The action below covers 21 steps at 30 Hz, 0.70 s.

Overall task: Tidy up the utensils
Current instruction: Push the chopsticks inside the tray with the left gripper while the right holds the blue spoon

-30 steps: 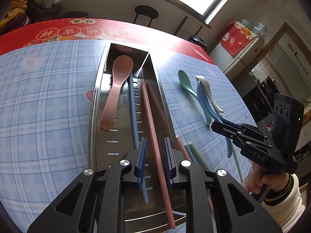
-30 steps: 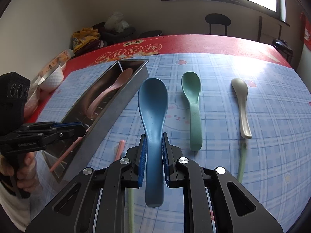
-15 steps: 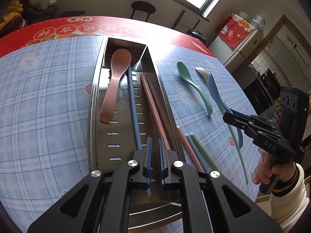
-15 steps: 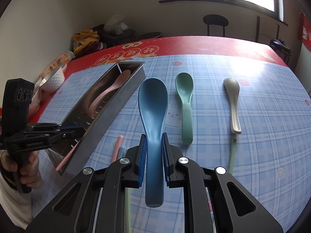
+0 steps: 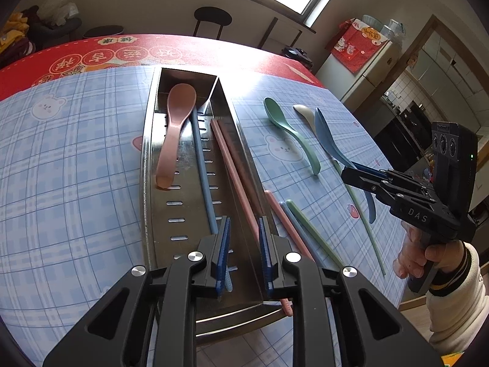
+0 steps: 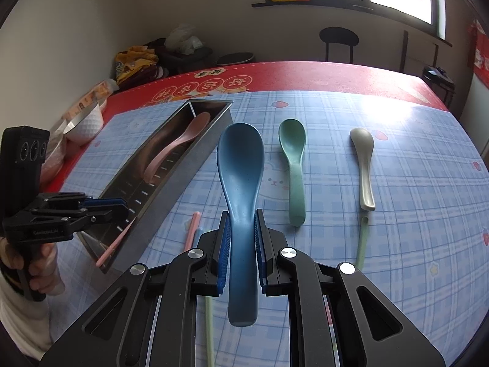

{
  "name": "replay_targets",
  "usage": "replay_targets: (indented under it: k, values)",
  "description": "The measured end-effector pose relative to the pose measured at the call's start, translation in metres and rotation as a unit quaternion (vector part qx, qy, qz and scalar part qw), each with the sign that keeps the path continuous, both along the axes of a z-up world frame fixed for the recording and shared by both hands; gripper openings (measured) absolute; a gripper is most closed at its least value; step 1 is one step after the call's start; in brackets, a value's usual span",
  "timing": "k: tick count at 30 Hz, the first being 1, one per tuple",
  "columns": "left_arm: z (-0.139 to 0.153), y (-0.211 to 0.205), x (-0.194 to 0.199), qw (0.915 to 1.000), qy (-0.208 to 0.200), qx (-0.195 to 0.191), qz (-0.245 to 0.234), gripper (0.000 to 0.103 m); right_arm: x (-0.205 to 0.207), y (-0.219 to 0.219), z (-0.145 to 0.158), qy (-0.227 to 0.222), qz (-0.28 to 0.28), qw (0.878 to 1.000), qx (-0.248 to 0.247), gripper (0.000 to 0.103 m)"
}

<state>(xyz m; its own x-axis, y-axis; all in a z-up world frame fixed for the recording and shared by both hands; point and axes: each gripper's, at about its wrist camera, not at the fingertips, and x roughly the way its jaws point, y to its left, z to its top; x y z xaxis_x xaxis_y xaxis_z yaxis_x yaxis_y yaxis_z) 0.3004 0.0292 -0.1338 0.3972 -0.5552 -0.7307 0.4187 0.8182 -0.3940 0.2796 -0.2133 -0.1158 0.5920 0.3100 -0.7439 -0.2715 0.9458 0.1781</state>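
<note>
A blue plaid tablecloth (image 6: 397,183) with a red border covers the table, and a window glares at twelve o'clock behind a black stool (image 6: 338,38). Nearest, the right gripper (image 6: 241,241) is clamped on the handle of a blue spoon (image 6: 240,165), its bowl pointing to twelve. The left gripper (image 5: 243,255) hangs with its jaws apart and nothing between them, over the near end of the steel tray (image 5: 146,165). Inside the tray, the left compartment holds a pink spoon (image 5: 174,131) and a blue chopstick (image 5: 201,165); a pink chopstick (image 5: 235,177) lies along the divider toward one o'clock. On the cloth just beside the tray lie loose chopsticks (image 5: 293,223): pink, blue, green. Farther off, at one and two o'clock from the right gripper, rest a green spoon (image 6: 293,165) and a grey spoon (image 6: 363,165). A white bowl (image 6: 84,122) sits at ten.
</note>
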Motion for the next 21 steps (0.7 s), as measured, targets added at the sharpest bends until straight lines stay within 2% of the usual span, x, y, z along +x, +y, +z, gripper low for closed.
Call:
replay_targets:
  k: [4, 6, 9, 13, 18, 21]
  values:
    - [0.0, -0.001, -0.008, 1.0, 0.003, -0.005, -0.002, 0.018, -0.004, 0.003, 0.004, 0.0, 0.006, 1.0, 0.002, 0.015]
    - [-0.002, 0.004, -0.007, 0.9987, 0.028, -0.042, -0.006, 0.018, -0.007, 0.003, 0.007, -0.004, 0.011, 1.0, 0.004, 0.015]
    - [-0.005, 0.008, -0.004, 0.9971, 0.055, -0.052, 0.005, 0.018, -0.012, 0.002, 0.008, -0.007, 0.015, 1.0, 0.018, 0.015]
    - [-0.008, 0.002, -0.008, 0.9962, 0.078, -0.039, 0.001, 0.018, -0.018, 0.001, 0.01, -0.012, 0.023, 0.999, 0.03, 0.015]
    - [-0.005, -0.004, -0.018, 0.9976, 0.068, -0.009, 0.012, 0.018, -0.025, -0.009, 0.014, -0.017, 0.028, 0.999, 0.043, 0.015]
    - [-0.002, -0.002, -0.021, 0.9979, 0.059, 0.003, 0.028, 0.006, -0.027, -0.018, 0.015, -0.019, 0.027, 0.998, 0.052, 0.016]
